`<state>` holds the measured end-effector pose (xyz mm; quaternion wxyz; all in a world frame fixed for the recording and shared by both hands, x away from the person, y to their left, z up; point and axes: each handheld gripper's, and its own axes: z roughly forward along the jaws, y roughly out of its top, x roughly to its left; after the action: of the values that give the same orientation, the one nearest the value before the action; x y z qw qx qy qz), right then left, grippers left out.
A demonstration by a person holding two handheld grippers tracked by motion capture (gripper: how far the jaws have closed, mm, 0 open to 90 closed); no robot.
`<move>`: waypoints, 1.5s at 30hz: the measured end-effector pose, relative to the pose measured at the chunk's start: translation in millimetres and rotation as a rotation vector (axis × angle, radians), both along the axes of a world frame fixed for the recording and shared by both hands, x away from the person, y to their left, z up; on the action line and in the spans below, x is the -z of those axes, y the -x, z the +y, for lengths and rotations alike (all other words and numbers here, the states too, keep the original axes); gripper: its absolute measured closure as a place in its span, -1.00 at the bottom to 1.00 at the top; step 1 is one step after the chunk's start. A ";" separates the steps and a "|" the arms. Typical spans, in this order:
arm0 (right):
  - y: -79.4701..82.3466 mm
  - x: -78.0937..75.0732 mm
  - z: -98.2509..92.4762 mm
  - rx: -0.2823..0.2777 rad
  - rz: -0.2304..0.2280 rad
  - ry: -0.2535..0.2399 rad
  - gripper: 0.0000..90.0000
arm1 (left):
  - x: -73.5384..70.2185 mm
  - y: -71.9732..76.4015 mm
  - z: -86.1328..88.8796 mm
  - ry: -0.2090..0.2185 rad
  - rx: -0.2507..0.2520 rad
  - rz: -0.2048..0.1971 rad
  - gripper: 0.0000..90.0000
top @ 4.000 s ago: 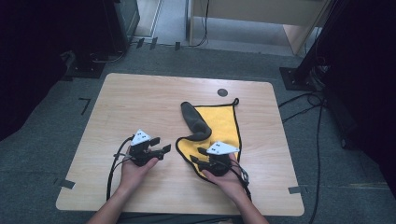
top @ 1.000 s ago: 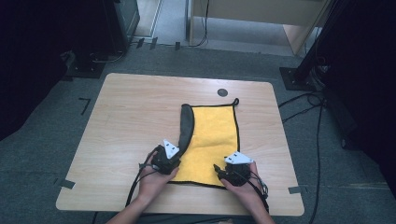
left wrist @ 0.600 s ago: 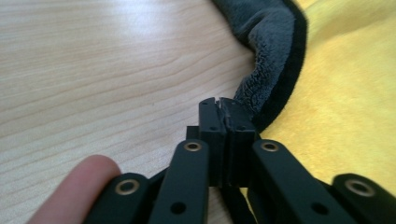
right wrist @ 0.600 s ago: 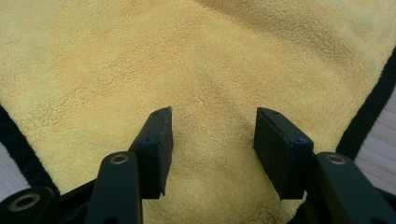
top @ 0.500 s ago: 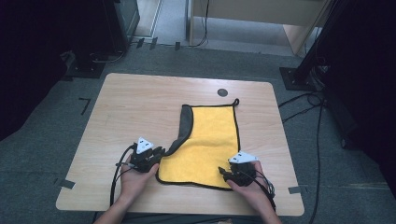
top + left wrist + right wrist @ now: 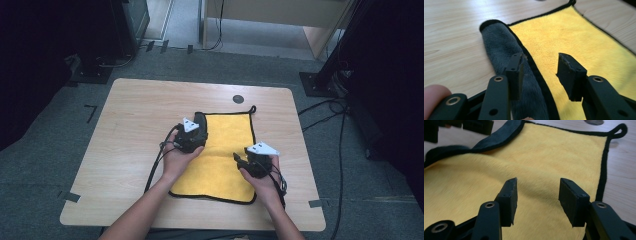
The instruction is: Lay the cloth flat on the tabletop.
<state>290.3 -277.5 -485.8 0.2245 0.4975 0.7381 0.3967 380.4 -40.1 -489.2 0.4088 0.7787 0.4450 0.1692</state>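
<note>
A yellow cloth (image 6: pixel 225 150) with black edging lies spread on the wooden table (image 6: pixel 135 115). Along its far left edge a grey flap (image 6: pixel 201 119) is folded over onto the yellow side. My left gripper (image 6: pixel 197 131) hovers over that flap. In the left gripper view its jaws have just been opening; the left gripper (image 6: pixel 541 62) is open, with the grey flap (image 6: pixel 499 42) under one jaw and the yellow cloth (image 6: pixel 579 37) under the other, nothing pinched. My right gripper (image 6: pixel 239 159) hangs above the cloth's right half. The right gripper (image 6: pixel 539 185) is open over bare yellow cloth (image 6: pixel 536 152).
A small black loop (image 6: pixel 251 108) sticks out at the cloth's far right corner. A round dark cap (image 6: pixel 238 99) sits in the tabletop just beyond it. Dark stands and cables surround the table on the grey floor (image 6: pixel 350 200).
The left gripper has let go, opened, and moved right and away to the folded flap. The cloth's near left part now lies flat. The right gripper moved slightly away from me.
</note>
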 end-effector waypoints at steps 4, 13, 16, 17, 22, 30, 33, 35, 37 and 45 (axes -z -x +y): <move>-21.9 3.7 -1.6 0.060 0.003 -0.016 0.11 | 16.7 -13.3 -14.9 -0.150 -0.021 0.013 0.20; -43.1 18.7 4.2 0.097 0.024 0.007 0.10 | 18.6 -18.8 -1.8 -0.195 -0.095 0.042 0.87; -45.1 18.9 5.7 0.085 0.027 0.017 0.10 | 17.0 -27.7 25.3 -0.094 -0.144 0.092 0.90; -46.3 19.2 5.5 0.078 0.034 0.024 0.10 | 16.9 -29.9 32.0 -0.076 -0.159 0.098 0.90; -50.4 23.8 4.4 0.058 0.062 0.042 0.10 | 21.0 -42.2 72.9 -0.022 -0.244 0.145 0.89; -57.7 17.7 -5.6 0.088 0.040 0.014 0.23 | 7.8 -47.9 94.9 0.124 -0.318 0.071 0.47; -68.8 11.5 -7.4 0.112 0.013 -0.015 0.33 | 5.6 -53.7 85.8 0.098 -0.276 0.058 0.41; -82.3 8.6 -6.6 0.129 -0.009 -0.015 0.38 | 6.9 -60.8 78.4 0.059 -0.263 0.042 0.36; -98.2 8.1 -6.9 0.147 -0.008 -0.009 0.38 | 9.7 -68.2 75.5 0.025 -0.270 0.041 0.35; -155.9 32.8 -5.7 0.224 0.069 0.027 0.47 | 26.7 -85.5 72.0 -0.075 -0.246 0.039 0.85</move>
<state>446.2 -283.2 -518.6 0.2487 0.5869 0.6905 0.3418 466.0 32.0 -515.9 0.3468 0.7359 0.5384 0.2196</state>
